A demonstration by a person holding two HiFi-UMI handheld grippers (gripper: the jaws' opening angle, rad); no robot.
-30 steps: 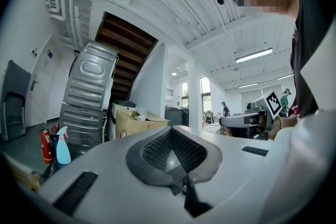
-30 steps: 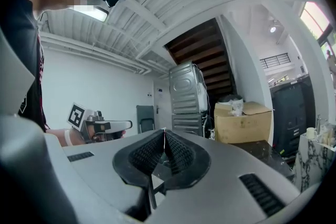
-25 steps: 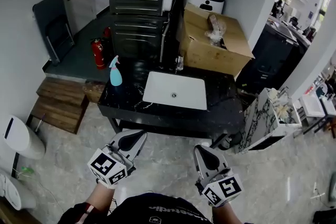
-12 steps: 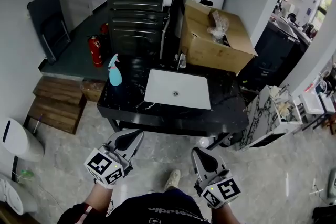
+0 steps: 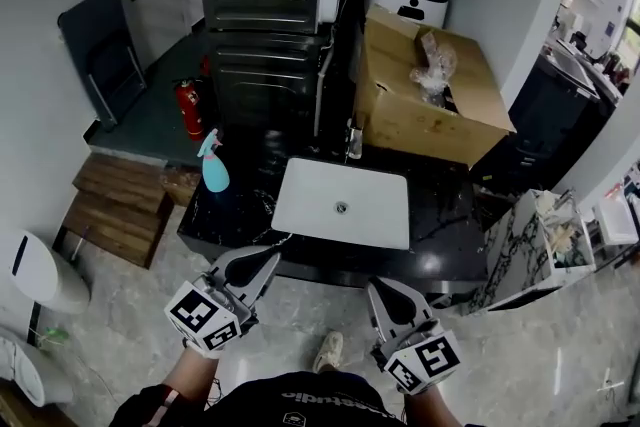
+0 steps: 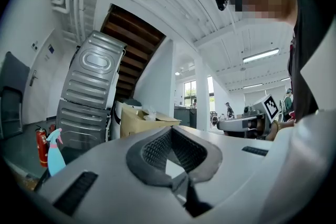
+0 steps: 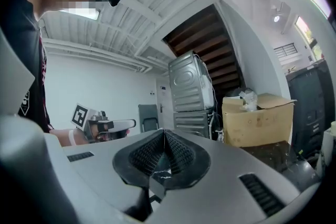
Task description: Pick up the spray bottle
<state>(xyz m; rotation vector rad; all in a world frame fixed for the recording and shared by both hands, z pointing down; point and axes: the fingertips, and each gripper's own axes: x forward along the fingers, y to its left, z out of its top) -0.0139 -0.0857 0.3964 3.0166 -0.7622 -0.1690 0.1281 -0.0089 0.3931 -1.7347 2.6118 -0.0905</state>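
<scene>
**Both claws clenched and empty, bottle waiting at the counter's far left corner**

Head view: the spray bottle (image 5: 213, 167), pale blue, stands upright on the back left corner of the black counter (image 5: 440, 215), to the left of the white sink (image 5: 300, 177). The left claw (image 5: 262, 261) and the right claw (image 5: 385, 291) sit low in front of the person, short of the counter's near edge and well apart from the bottle. The left one is on the bottle's side, so I'd say it is the one to use.

Left gripper view: its jaws are pressed together with nothing between them. The bottle shows low at the left edge, off the line the jaws point along. To my eye the claw needs to swing left until the bottle sits dead ahead, and spread its jaws before it arrives, not at the last moment. Coming in level and closing on the body below the trigger head should avoid tipping it.

Right gripper view: these jaws meet too, empty. It looks toward a cardboard box (image 7: 257, 118); the bottle is not in sight here. Best kept clear.
</scene>
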